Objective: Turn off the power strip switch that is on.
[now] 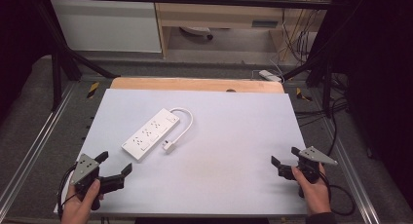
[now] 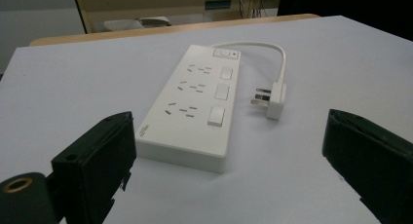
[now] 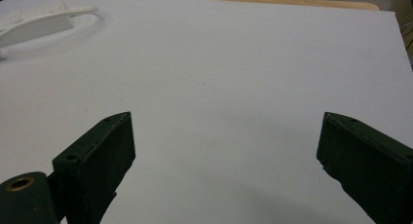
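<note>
A white power strip [image 1: 150, 133] with three sockets and switches lies slantwise on the pale table, left of centre. Its short white cable [image 1: 186, 121] loops round to a white plug [image 1: 169, 146] lying beside it. In the left gripper view the power strip [image 2: 195, 102] lies just ahead of the jaws and the plug [image 2: 272, 100] to its right. My left gripper [image 1: 114, 162] is at the front left, open and empty, pointing toward the strip. At the front right my right gripper [image 1: 285, 156] stands open with nothing between its jaws; its own view has the power strip [image 3: 36, 22] far off at top left.
The table sheet [image 1: 234, 136] ends at a wooden strip [image 1: 195, 84] along the far edge. Black frame bars [image 1: 58, 73] stand at both sides, with cables and a white adapter [image 1: 269, 76] on the floor at the back right.
</note>
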The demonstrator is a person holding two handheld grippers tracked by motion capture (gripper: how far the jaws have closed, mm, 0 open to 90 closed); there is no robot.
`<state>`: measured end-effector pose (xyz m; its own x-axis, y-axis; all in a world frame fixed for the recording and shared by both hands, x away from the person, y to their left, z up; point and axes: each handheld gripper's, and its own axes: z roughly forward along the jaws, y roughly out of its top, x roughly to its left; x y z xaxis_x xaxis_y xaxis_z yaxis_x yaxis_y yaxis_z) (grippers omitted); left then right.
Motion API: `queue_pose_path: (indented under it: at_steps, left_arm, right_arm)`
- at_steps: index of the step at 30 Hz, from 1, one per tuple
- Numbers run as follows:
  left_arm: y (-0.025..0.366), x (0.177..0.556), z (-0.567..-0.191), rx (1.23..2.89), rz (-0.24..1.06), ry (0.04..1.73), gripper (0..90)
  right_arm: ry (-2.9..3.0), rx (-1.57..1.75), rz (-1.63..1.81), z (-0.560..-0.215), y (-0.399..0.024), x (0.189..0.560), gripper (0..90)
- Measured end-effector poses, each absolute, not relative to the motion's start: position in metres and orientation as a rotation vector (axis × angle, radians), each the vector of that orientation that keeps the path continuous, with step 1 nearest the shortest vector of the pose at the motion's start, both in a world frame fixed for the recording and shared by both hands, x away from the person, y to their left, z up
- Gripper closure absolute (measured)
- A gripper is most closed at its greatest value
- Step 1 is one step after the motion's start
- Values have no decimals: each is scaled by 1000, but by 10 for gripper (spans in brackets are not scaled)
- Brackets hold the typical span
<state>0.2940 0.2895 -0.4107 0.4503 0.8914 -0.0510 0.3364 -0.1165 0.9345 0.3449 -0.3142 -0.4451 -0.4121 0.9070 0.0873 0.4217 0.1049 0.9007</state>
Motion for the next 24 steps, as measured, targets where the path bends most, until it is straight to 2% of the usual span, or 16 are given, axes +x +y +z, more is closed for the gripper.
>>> queue_pose_path:
  at_steps: [24]
  left_arm:
    - [289,294,-411,1686,677,1065,53]
  right_arm:
    - [1832,1229,1369,-436,-312,340,63]
